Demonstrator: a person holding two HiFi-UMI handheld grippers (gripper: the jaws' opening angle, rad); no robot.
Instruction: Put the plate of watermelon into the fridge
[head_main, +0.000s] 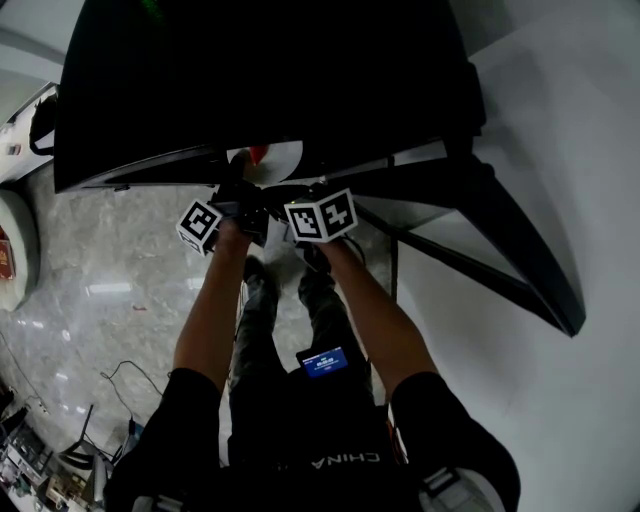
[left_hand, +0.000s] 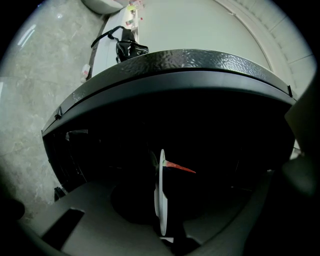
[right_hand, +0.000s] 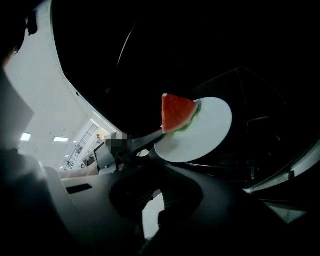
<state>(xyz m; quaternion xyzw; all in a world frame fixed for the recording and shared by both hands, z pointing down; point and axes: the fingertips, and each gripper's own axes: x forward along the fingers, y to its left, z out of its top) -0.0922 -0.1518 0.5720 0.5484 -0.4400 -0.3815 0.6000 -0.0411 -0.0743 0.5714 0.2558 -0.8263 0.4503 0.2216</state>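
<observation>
One plate (right_hand: 210, 131); one watermelon wedge (right_hand: 176, 112); left gripper (left_hand: 162, 234) fingers clamp plate

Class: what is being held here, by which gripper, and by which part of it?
The left gripper grips the white plate carrying the watermelon by its near rim. The right gripper holds nothing.

Dim, high-contrast pictures. The fridge (left_hand: 215, 130) interior is rendered almost pure black in all three views, with detail lost in shadow. Overhead room light is reflected as soft glare on the glossy floor (head_main: 110, 290). The white plate (right_hand: 200, 132) is brightly lit. Strong fisheye curving and dark vignetted corners are seen in both gripper views.
</observation>
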